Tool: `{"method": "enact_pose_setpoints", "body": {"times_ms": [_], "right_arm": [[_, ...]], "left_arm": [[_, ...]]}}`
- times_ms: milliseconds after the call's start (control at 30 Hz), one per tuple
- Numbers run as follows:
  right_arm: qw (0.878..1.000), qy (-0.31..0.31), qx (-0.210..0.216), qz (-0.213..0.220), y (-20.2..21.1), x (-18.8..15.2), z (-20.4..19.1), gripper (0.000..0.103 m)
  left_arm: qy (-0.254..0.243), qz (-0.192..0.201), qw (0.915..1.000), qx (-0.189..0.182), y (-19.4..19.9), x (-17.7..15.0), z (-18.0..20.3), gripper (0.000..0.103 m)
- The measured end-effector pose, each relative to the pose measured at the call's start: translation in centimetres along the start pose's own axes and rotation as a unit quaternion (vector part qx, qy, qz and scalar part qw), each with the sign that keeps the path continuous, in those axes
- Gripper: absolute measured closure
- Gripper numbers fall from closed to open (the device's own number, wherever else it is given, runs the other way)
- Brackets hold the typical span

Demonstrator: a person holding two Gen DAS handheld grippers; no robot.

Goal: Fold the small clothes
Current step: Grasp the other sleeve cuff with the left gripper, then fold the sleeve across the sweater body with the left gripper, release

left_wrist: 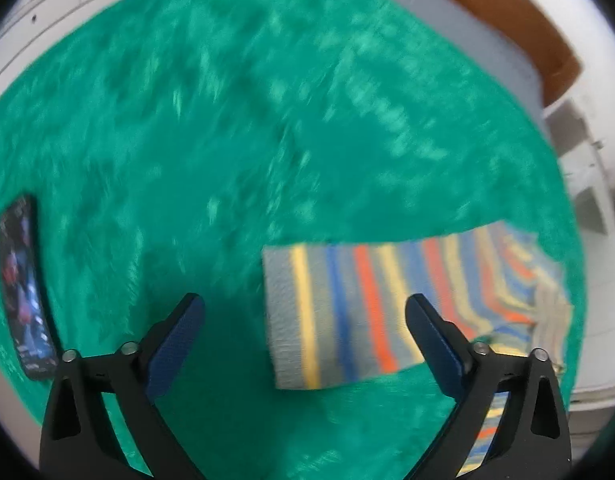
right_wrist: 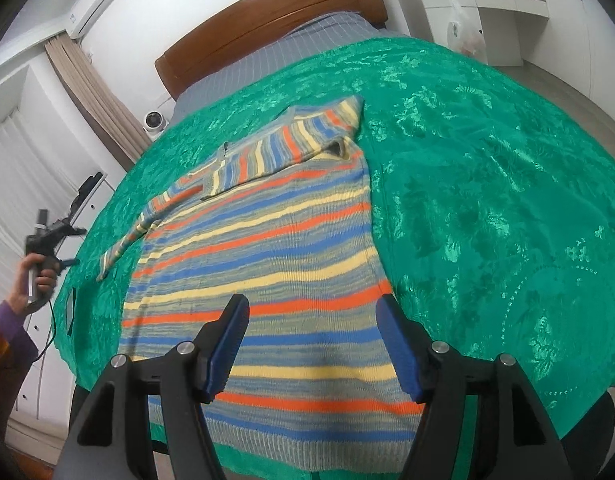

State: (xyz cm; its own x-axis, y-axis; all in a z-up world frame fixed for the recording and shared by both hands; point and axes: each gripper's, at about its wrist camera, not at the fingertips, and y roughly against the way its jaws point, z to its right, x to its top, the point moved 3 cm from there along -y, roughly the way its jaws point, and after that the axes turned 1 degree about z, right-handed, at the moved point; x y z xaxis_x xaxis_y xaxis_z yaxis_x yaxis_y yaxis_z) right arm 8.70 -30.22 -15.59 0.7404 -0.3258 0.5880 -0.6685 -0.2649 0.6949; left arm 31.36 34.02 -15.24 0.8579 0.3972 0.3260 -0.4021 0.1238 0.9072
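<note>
1. Striped knit, ribbed at the hem: the sweater lies flat on the green cover, bands of orange, blue, yellow and grey running across it.
2. Right gripper hovers over the hem end, jaws wide apart and holding nothing; the hem runs beneath and between the blue textured pads.
3. One sleeve is folded across the chest, far ahead of those jaws; the other trails out to the left.
4. Left gripper is also spread wide and empty, its jaws over shiny, plush-looking green fabric.
5. A sleeve cuff lies between the left jaws, nearer the right pad; the view is blurred.
6. A dark, flat phone rests on the cover, left of the left jaws.
</note>
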Motion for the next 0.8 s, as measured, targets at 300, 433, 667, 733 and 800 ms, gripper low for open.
{"method": "enact_pose_setpoints", "body": {"times_ms": [300, 433, 667, 733, 800], "right_arm": [[1.000, 0.005, 0.001, -0.017, -0.5, -0.7, -0.5, 0.037], [1.000, 0.012, 0.002, -0.023, -0.8, -1.2, -1.1, 0.037], [0.999, 0.026, 0.005, -0.023, -1.1, -1.7, -1.9, 0.037], [0.999, 0.027, 0.008, -0.019, -1.0, -1.9, -1.9, 0.037], [0.999, 0.026, 0.011, -0.018, -1.0, -2.1, -1.9, 0.037]], "left_arm": [[0.001, -0.008, 0.9990, 0.045, -4.6, -2.1, 0.5, 0.011], [-0.018, 0.006, 0.9981, 0.059, -4.6, -1.8, 1.5, 0.039], [-0.109, 0.036, 0.9906, 0.075, -0.1, 1.1, 6.2, 0.100], [-0.144, 0.062, 0.9860, 0.056, 2.7, 2.0, 10.2, 0.101], [-0.183, 0.088, 0.9786, 0.033, 5.3, 2.5, 15.1, 0.100]]}}
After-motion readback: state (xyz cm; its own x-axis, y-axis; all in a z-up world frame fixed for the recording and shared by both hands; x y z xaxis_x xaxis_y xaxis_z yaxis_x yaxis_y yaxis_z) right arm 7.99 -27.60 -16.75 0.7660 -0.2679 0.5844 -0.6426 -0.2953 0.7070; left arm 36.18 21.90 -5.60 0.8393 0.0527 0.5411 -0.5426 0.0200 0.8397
